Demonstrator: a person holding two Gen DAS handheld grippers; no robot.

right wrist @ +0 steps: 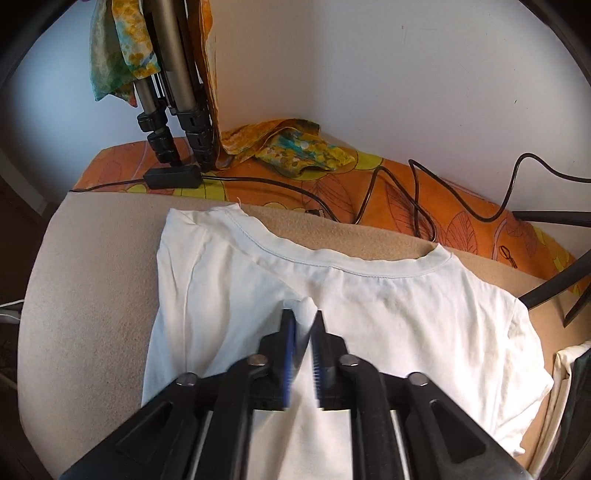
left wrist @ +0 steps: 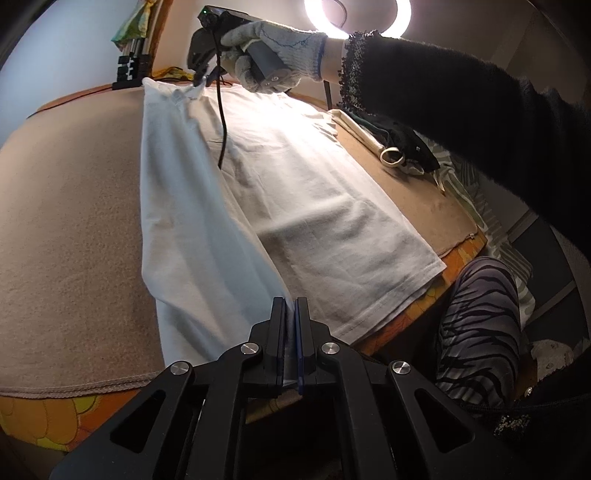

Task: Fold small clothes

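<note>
A white T-shirt (left wrist: 314, 206) lies on a beige blanket (left wrist: 70, 206), its left side lifted into a long fold (left wrist: 184, 221). My left gripper (left wrist: 291, 301) is shut on the shirt's hem at the near end. My right gripper (left wrist: 201, 79), held by a gloved hand, pinches the shoulder edge at the far end. In the right wrist view the right gripper (right wrist: 303, 314) is closed on a small bunch of white cloth (right wrist: 306, 306) just below the collar (right wrist: 332, 264). The shirt (right wrist: 424, 314) spreads flat to the right.
A tripod (right wrist: 170, 110) with a coloured scarf stands at the far corner. Black cables (right wrist: 388, 184) and an adapter lie on the orange cloth. Dark and cream clothes (left wrist: 391, 140) are piled at the right edge. A ring light (left wrist: 354, 18) glares overhead. The person's patterned leg (left wrist: 476, 325) is at the right.
</note>
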